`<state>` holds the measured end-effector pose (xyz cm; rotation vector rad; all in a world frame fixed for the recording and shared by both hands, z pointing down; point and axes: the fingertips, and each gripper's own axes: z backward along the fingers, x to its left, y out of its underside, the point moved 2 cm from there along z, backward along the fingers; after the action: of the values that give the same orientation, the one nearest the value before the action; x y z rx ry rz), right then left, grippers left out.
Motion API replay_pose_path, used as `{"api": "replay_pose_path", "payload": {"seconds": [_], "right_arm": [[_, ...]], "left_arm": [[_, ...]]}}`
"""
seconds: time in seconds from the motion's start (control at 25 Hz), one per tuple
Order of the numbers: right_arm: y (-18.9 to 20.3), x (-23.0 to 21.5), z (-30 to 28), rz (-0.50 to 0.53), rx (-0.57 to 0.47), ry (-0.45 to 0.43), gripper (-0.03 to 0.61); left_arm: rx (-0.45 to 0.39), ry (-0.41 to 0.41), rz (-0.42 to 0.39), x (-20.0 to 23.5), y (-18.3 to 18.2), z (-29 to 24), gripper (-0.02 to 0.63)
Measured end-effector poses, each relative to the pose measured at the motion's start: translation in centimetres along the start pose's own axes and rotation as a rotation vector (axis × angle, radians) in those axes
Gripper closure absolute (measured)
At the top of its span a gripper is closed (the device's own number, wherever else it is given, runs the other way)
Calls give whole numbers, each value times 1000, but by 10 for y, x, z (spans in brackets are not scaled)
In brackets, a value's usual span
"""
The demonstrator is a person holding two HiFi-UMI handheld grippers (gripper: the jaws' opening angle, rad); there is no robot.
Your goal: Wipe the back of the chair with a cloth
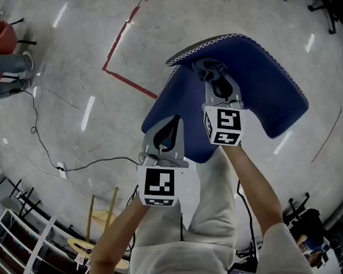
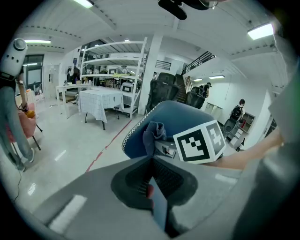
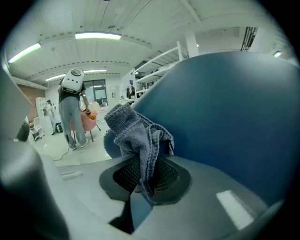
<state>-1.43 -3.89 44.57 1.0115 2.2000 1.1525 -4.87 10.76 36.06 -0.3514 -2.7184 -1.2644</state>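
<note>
The cloth (image 3: 138,136) is pinched in the right gripper (image 1: 211,74), whose jaws are clenched on its lower folds so that the rest bunches up above the tips and presses against the back of the chair (image 1: 260,83), just beside the chair's upper rim. In the right gripper view the cloth is a grey-blue knitted piece with a coarse, looped weave, crumpled into soft folds with one hem hanging down between the ribbed dark pads. The chair's back fills the space right behind it, a smooth, curved shell covered in matt blue fabric. From above, the chair reads as a broad, rounded blue form with a pale zigzag stitch running along its edge. The left gripper (image 1: 170,125) sits at the chair's lower edge, on the person's side of the chair and apart from the cloth; its jaws are drawn together with nothing that I can make out between them, and in the left gripper view the chair's stitched rim and the cloth lie ahead of it, beyond the right gripper's marker cube (image 2: 199,143). Both grippers have grey, hard-looking bodies with black-and-white square markers. Around the chair the floor (image 1: 70,64) is pale and glossy, with a red tape line (image 1: 123,44) on the far side of the chair.
</note>
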Motion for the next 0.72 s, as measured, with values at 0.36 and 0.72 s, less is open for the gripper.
{"api": "replay_pose_path", "payload": {"seconds": [0.36,0.72], "right_arm": [[10,-30,22,-133,-13,181,505],[13,-62,53,-178,-26,254,505]], "left_arm": [[24,95,-83,-13,-2,-5,612],[41,151,-186,-39,-10,-16,612]]}}
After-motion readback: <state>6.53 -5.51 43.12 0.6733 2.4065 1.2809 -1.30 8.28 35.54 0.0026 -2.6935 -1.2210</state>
